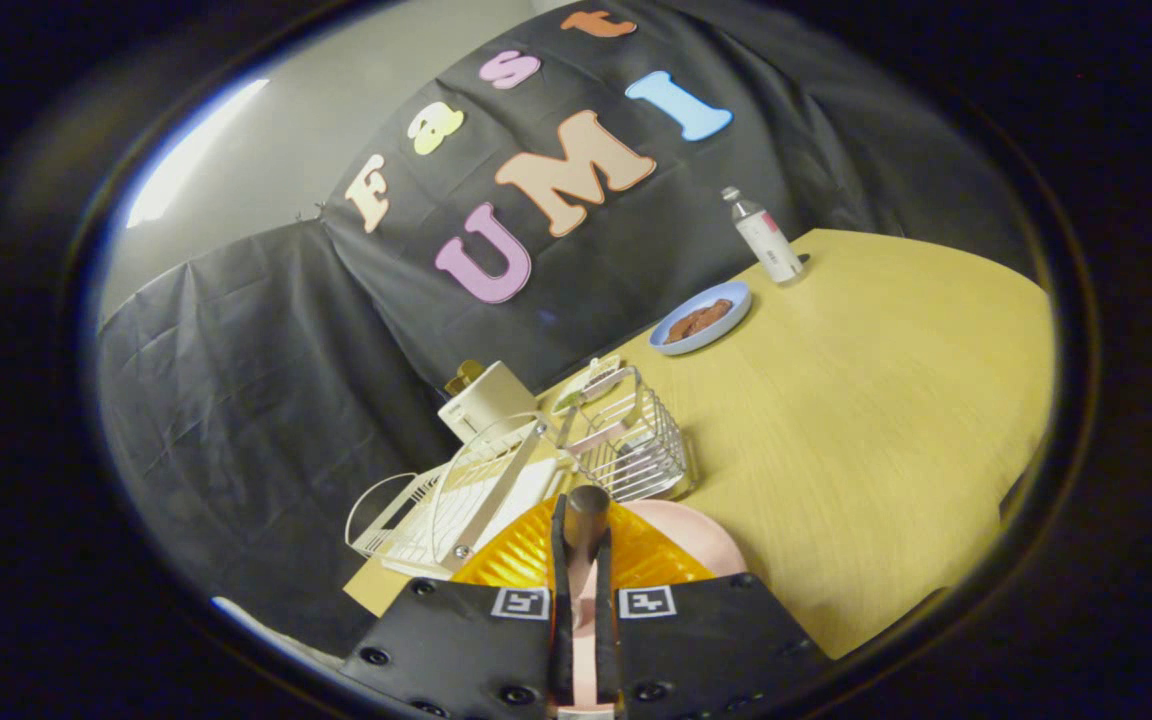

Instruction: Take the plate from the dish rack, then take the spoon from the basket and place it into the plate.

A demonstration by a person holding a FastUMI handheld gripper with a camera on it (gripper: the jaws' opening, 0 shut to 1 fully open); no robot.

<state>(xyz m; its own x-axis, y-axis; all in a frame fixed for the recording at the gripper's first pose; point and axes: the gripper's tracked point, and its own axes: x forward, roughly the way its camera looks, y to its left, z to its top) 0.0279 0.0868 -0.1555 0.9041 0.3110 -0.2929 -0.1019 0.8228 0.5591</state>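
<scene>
One gripper, fingers nearly closed and pressing both sides of a dark-handled spoon, which we judge was lifted from the wire basket just ahead. One pink plate, flat on the table under the fingers, already off the white dish rack. We hold the spoon over it for release.
</scene>
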